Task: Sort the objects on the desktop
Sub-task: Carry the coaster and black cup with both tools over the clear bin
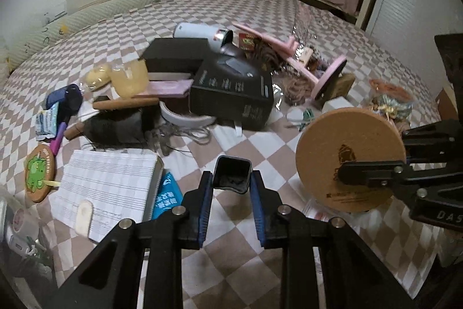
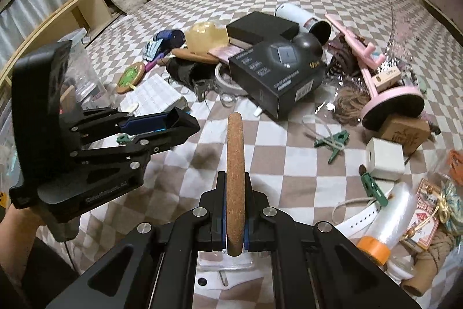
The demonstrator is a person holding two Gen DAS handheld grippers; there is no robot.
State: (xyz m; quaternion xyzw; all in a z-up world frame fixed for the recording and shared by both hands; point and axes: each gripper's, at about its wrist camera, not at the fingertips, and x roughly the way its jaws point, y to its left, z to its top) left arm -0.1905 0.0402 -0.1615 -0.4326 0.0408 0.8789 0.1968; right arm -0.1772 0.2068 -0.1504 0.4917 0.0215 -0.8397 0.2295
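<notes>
A round cork coaster (image 2: 235, 178), pale brown with a grainy rim and a dark printed figure on its flat face, stands on edge, pinched between the pads of the right gripper (image 2: 235, 210) above a checked bedcover (image 2: 275, 164). The left gripper (image 1: 231, 187) grips a small black square-mouthed cup (image 1: 232, 174), open end up, its blue-lined fingers (image 1: 206, 201) pressed to both sides; what the cup is made of is hard to tell. Beyond the coaster lies a heap of clutter: a black box (image 2: 277, 77) straight behind it, a pink stand (image 2: 390, 103) toppled to the box's right, a lined notebook (image 2: 153, 94) and a green-printed coaster (image 2: 128, 77) to its left.
</notes>
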